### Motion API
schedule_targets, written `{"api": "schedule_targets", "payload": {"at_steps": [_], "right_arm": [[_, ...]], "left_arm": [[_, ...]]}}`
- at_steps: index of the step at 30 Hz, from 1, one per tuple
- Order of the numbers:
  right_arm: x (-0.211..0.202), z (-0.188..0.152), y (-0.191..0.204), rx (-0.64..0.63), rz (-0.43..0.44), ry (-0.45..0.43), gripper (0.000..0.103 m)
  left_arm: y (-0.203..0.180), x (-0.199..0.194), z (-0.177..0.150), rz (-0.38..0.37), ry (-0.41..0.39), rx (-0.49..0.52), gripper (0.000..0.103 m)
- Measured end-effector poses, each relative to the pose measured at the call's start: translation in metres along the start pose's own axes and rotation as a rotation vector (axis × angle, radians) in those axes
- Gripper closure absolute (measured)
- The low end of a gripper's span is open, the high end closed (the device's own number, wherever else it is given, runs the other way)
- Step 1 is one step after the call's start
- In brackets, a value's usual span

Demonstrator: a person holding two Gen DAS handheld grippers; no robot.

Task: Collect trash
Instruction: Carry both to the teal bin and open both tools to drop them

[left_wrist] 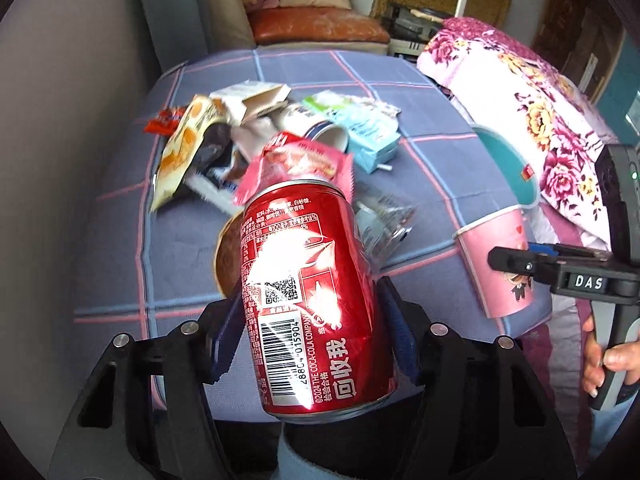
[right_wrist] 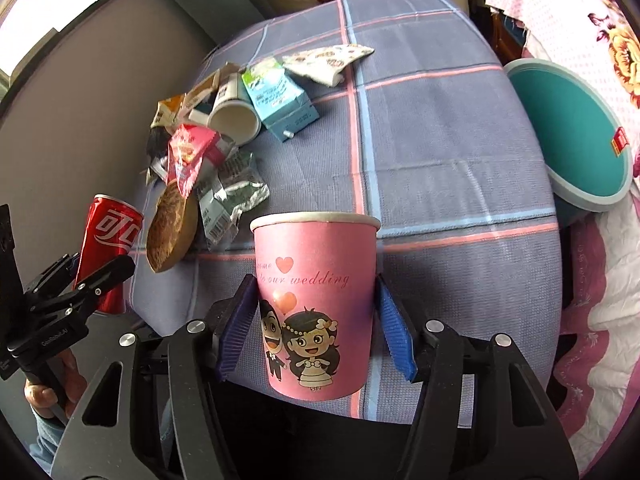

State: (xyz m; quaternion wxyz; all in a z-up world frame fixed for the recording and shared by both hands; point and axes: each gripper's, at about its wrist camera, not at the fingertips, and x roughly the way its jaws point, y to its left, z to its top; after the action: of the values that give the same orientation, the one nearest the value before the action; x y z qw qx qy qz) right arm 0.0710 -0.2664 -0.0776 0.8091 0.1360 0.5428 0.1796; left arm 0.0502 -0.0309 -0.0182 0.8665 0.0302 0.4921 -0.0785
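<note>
A: Largest item?
B: Teal round plastic bin [right_wrist: 576,136], at the right edge of the checked bedspread [right_wrist: 440,152]; nearer the right gripper [right_wrist: 316,320].
A: Held items?
B: Red aluminium cola can [left_wrist: 316,300], clamped in the left gripper [left_wrist: 312,320], long axis tilted away; pink paper wedding cup [right_wrist: 316,304], upright, gripped by the right; the bin lay rightward of both.
A: Remainder?
B: Wrapper pile [right_wrist: 208,152], loose.

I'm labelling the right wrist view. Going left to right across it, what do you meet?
Left tongs gripping the red cola can → brown round biscuit → pink wedding cup held in the right tongs → teal bin → floral quilt.
</note>
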Motion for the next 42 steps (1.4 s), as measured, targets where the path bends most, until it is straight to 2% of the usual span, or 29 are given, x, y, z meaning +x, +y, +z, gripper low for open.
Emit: {"api": "schedule_targets", "payload": {"at_steps": [5, 12, 18, 22, 27, 31, 34, 36, 42], "right_arm": [[-0.035, 0.018, -0.036, 0.07, -0.01, -0.103, 0.046], [-0.086, 0.05, -0.123, 0.209, -0.12, -0.237, 0.046], [-0.11, 0.074, -0.199, 0.334, -0.219, -0.284, 0.046], [-0.115, 0.085, -0.236, 0.409, -0.251, -0.299, 0.046], [-0.107, 0.095, -0.26, 0.46, -0.288, -0.28, 0.046], [-0.097, 0.101, -0.268, 0.474, -0.317, -0.255, 0.045], [-0.09, 0.104, -0.27, 0.479, -0.329, -0.242, 0.045], [-0.086, 0.107, -0.268, 0.472, -0.331, -0.234, 0.045], [-0.078, 0.113, -0.258, 0.441, -0.331, -0.22, 0.045]], "left_arm": [[-0.041, 0.008, 0.031, -0.024, -0.009, 0.068, 0.039], [-0.137, 0.035, 0.094, -0.106, -0.019, 0.235, 0.039], [-0.217, 0.082, 0.141, -0.191, 0.005, 0.356, 0.039], [-0.255, 0.127, 0.165, -0.248, 0.068, 0.387, 0.039], [-0.285, 0.176, 0.181, -0.285, 0.136, 0.411, 0.039], [-0.294, 0.198, 0.187, -0.301, 0.164, 0.41, 0.037], [-0.294, 0.205, 0.189, -0.294, 0.169, 0.403, 0.033], [-0.29, 0.207, 0.191, -0.29, 0.168, 0.388, 0.023], [-0.274, 0.194, 0.193, -0.297, 0.141, 0.351, 0.022]]}}
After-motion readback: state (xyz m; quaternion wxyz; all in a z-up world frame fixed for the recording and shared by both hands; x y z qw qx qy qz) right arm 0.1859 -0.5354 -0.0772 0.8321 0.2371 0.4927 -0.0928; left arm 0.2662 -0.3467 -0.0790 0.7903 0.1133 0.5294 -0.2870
